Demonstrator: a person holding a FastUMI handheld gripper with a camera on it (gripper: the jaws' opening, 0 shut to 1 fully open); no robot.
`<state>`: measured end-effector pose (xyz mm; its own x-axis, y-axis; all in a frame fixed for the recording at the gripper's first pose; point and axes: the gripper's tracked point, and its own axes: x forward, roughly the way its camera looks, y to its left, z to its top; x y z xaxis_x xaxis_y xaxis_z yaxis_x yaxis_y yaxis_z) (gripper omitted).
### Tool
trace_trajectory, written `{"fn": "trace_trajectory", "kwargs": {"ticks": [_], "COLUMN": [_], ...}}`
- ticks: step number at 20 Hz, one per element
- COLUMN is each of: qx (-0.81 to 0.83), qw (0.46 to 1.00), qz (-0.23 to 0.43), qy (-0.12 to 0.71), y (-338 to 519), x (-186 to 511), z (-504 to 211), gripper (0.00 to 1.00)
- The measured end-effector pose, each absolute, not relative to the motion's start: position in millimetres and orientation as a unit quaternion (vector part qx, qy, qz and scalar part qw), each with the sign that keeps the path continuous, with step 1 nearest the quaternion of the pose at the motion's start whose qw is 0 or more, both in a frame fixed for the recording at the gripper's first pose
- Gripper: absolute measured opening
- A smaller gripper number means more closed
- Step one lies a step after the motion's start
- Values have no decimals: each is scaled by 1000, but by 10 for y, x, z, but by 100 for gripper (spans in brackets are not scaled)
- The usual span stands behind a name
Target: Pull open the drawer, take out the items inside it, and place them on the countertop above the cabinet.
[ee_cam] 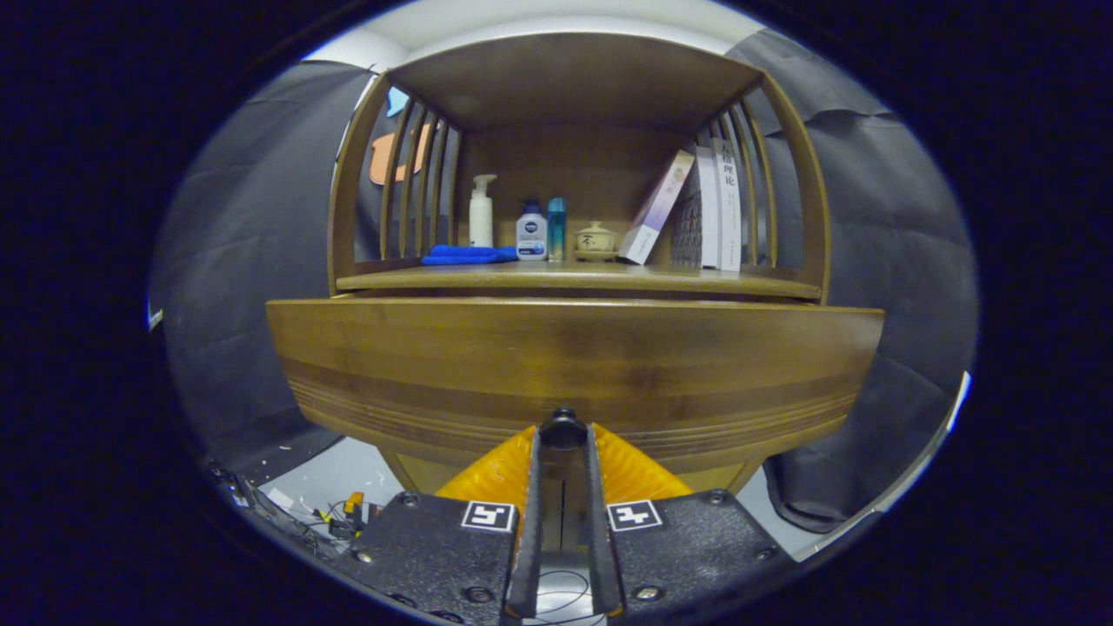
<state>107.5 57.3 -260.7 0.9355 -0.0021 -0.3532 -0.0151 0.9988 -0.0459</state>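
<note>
- Gripper (563, 435) sits right at the drawer front (574, 374), low at its middle.
- Fingers (532, 522) run narrow and near parallel, a thin gap between them, tips closing on the small dark round drawer knob (563, 428).
- Both fingertips look pressed on the knob's sides; knob is between the tips.
- Drawer front is a wide brown wooden panel with grooved lines along its lower edge, standing forward of the cabinet; inside of drawer not visible, so items in it can't be told.
- Countertop (487, 280) lies just above and behind the drawer front, under a wooden shelf hutch (574, 78) with slatted sides.
- On the countertop, left to right: folded blue cloth (468, 255), white pump bottle (481, 213) behind it, small white bottle with blue cap (531, 233), slim teal bottle (556, 228), small lidded ceramic cup on a saucer (596, 240).
- To the right, a leaning book (657, 207) rests against upright books (717, 209) by the right slats.
- Pale floor (330, 478) below the cabinet, loose cables (339, 517) lying left of the gripper.
</note>
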Motion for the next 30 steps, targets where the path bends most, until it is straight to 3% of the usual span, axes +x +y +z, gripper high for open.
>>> {"fn": "trace_trajectory", "kwargs": {"ticks": [3, 6, 10, 13, 23, 30], "qx": [-18, -69, -87, -78, -49, -37], "qw": [984, 993, 991, 988, 983, 984], "qz": [4, -12, 11, 3, -13, -12], "qy": [179, 97, 97, 133, 177, 172], "y": [587, 547, 697, 578, 594, 599], "x": [943, 800, 533, 616, 1094, 1079], "z": [-2589, -2164, -1964, -2211, -2560, -2551], "gripper": [26, 24, 17, 36, 39, 27]}}
